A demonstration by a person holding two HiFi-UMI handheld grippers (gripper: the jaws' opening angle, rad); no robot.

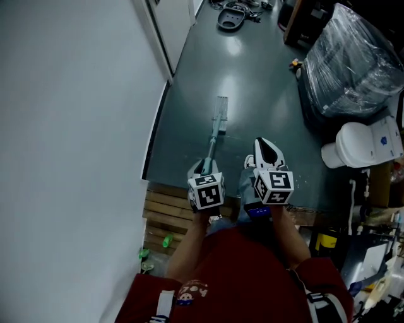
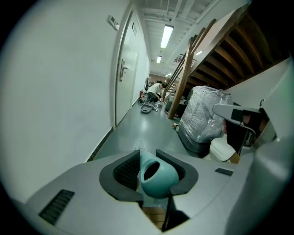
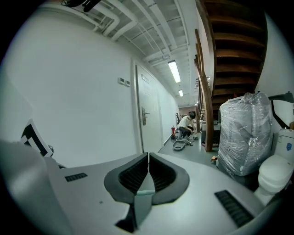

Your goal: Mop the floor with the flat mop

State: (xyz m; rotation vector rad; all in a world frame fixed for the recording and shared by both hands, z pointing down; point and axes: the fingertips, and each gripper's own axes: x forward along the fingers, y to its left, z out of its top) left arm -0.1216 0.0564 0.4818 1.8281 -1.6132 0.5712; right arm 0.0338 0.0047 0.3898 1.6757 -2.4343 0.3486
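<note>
The flat mop lies ahead of me on the dark green floor (image 1: 252, 69). Its narrow pale head (image 1: 221, 112) rests flat, and the thin handle (image 1: 213, 144) runs back toward me. My left gripper (image 1: 203, 168) is shut on the handle's teal end (image 2: 157, 174), which fills the space between its black pads (image 2: 126, 170). To the right of the handle and apart from it, my right gripper (image 1: 267, 150) hangs above the floor. In the right gripper view (image 3: 148, 161) its jaws meet, with nothing held between them.
A white wall (image 1: 76, 126) and a door (image 2: 124, 82) run along the left. Wooden slats (image 1: 165, 211) lie at my feet. On the right stand a plastic-wrapped bulk (image 1: 356, 63) and a white toilet (image 1: 356, 144). Far down the corridor a person (image 2: 156, 89) crouches near a floor object (image 1: 231, 19).
</note>
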